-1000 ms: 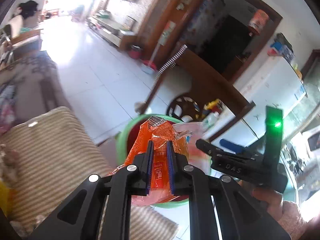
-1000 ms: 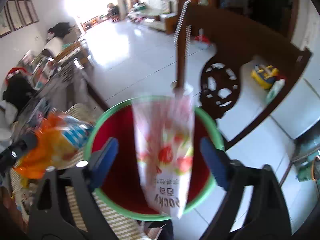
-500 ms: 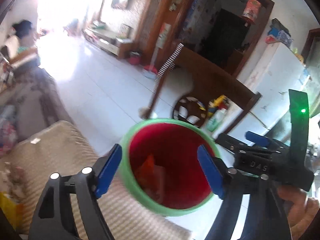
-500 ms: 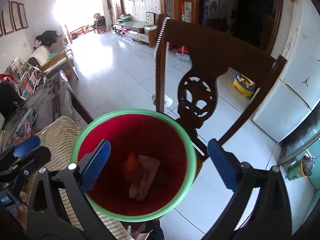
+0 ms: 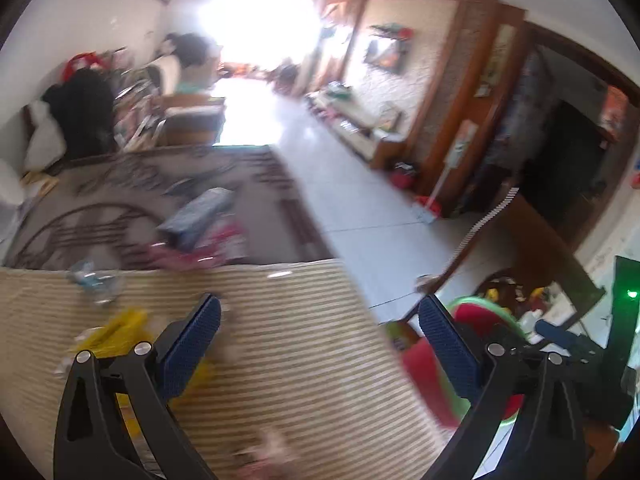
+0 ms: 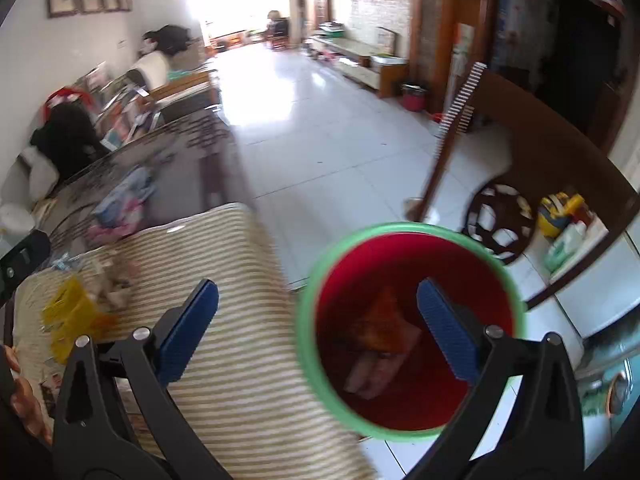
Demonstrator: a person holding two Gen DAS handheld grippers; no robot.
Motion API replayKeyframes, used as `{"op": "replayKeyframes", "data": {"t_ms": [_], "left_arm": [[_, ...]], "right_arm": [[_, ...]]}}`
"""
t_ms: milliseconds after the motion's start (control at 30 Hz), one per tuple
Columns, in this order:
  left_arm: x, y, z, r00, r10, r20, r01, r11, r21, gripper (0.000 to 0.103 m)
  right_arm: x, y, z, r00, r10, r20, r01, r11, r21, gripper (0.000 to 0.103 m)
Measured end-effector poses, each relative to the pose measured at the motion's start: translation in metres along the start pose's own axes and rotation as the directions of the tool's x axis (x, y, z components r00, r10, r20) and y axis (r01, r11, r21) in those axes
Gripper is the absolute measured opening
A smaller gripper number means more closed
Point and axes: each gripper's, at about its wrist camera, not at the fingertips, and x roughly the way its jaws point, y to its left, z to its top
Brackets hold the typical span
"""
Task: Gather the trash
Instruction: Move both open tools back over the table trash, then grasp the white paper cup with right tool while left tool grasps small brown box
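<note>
- The left gripper (image 5: 320,344) hangs over a striped mat (image 5: 304,360) on the bench, its blue pads spread wide and still opening, with nothing between them.
- The right gripper (image 6: 318,328) is also spread wide and empty; its right pad sits over the mouth of the red bin with a green rim (image 6: 308,344), its left pad over the mat.
- Inside the bin lie an orange wrapper (image 6: 384,320) and a pale packet (image 6: 372,376), already dropped in.
- Trash not yet collected lies on the mat: a yellow wrapper (image 5: 116,328), and near it a clear crumpled wrapper (image 5: 92,280) further back. Blur hides their finer shape.
- In the left wrist view the yellow wrapper sits just left of the left pad, close by. In the right wrist view the same yellow wrapper (image 6: 72,312) lies well to the left, across the mat.
- By that layout, the left gripper appears the nearer one for the next pick, needing a swing to its left and downward.
- The yellow wrapper's long axis cannot be told through the blur.
</note>
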Motion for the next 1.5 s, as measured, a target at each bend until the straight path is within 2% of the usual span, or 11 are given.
{"op": "replayKeyframes", "data": {"t_ms": [133, 300, 600, 867, 1000, 1100, 1133, 1233, 1300, 1367, 1500], "left_arm": [[-0.019, 0.044, 0.003, 0.996, 0.087, 0.014, -0.087, 0.996, 0.011, 0.095], [-0.043, 0.098, 0.004, 0.994, 0.112, 0.019, -0.110, 0.992, -0.057, 0.095], [-0.069, 0.148, 0.000, 0.989, 0.139, 0.041, -0.136, 0.989, -0.064, 0.095], [-0.064, 0.199, -0.018, 0.968, 0.245, -0.054, -0.247, 0.967, -0.056, 0.095], [-0.067, 0.227, -0.037, 0.955, 0.279, -0.100, -0.286, 0.956, -0.063, 0.095], [-0.067, 0.245, -0.049, 0.945, 0.297, -0.136, -0.309, 0.948, -0.076, 0.095], [-0.065, 0.248, -0.051, 0.938, 0.312, -0.150, -0.326, 0.943, -0.073, 0.095], [-0.062, 0.258, -0.060, 0.923, 0.333, -0.193, -0.351, 0.934, -0.068, 0.095], [-0.064, 0.261, -0.065, 0.936, 0.289, -0.204, -0.312, 0.945, -0.095, 0.095], [-0.071, 0.263, -0.070, 0.951, 0.250, -0.184, -0.275, 0.953, -0.125, 0.095], [-0.074, 0.262, -0.079, 0.951, 0.235, -0.199, -0.265, 0.954, -0.139, 0.095]], "right_arm": [[0.002, 0.052, 0.000, 0.998, 0.053, -0.015, -0.054, 0.997, -0.056, 0.098], [0.003, 0.106, -0.002, 0.995, 0.097, -0.030, -0.099, 0.988, -0.114, 0.098], [-0.008, 0.166, -0.012, 0.992, 0.123, -0.025, -0.125, 0.981, -0.146, 0.098], [-0.013, 0.202, -0.033, 0.993, 0.102, -0.051, -0.110, 0.975, -0.192, 0.098], [-0.004, 0.224, -0.049, 0.988, 0.092, -0.123, -0.121, 0.960, -0.254, 0.098], [0.009, 0.235, -0.067, 0.957, 0.182, -0.224, -0.232, 0.948, -0.220, 0.098], [0.017, 0.238, -0.074, 0.933, 0.228, -0.278, -0.285, 0.941, -0.185, 0.098], [0.032, 0.251, -0.091, 0.898, 0.263, -0.354, -0.333, 0.931, -0.151, 0.097], [0.041, 0.260, -0.100, 0.877, 0.275, -0.393, -0.355, 0.923, -0.146, 0.089], [0.051, 0.266, -0.108, 0.846, 0.303, -0.439, -0.384, 0.917, -0.108, 0.070], [0.067, 0.272, -0.122, 0.809, 0.311, -0.499, -0.396, 0.916, -0.070, 0.052]]}}
